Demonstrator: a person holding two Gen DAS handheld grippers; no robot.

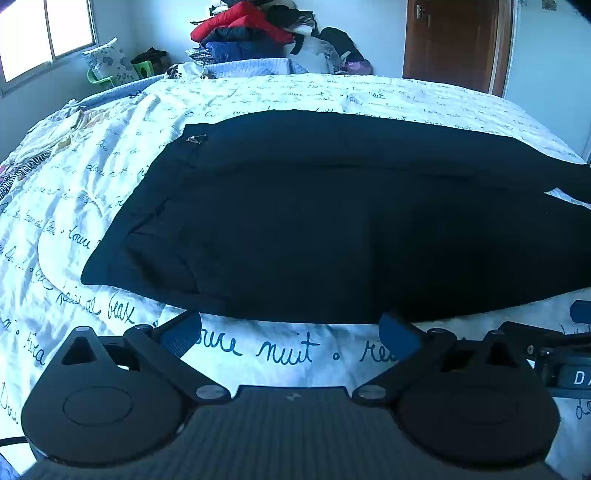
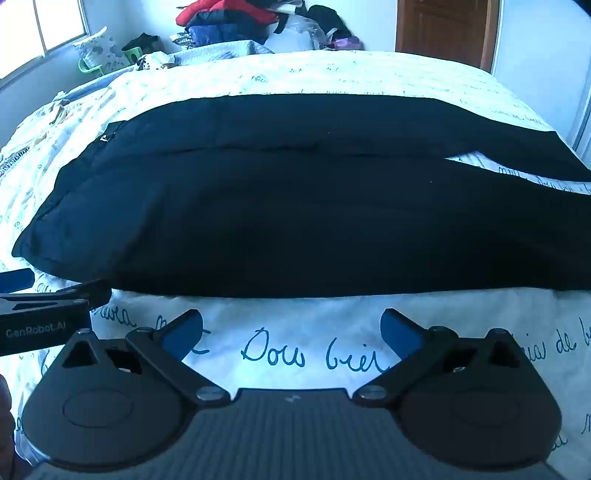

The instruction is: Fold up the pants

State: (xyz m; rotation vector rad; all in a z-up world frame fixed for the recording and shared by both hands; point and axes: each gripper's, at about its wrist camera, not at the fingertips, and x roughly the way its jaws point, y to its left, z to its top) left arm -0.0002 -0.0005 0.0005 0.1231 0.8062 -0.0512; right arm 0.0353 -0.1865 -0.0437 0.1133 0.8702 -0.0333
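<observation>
Black pants point(image 1: 332, 221) lie flat across the bed, waistband to the left, legs running right; a small gap between the legs shows at the right. They also fill the right wrist view point(image 2: 295, 206). My left gripper point(image 1: 290, 334) is open and empty, just short of the pants' near edge. My right gripper point(image 2: 291, 330) is open and empty, also just before the near edge. The right gripper's side shows at the left wrist view's right edge point(image 1: 554, 343); the left gripper shows at the right wrist view's left edge point(image 2: 44, 306).
The bed has a white quilt with blue handwriting point(image 1: 288, 350). A pile of clothes point(image 1: 251, 29) sits beyond the far side. A window point(image 1: 44, 33) is at the left, a brown door point(image 1: 454, 40) at the far right.
</observation>
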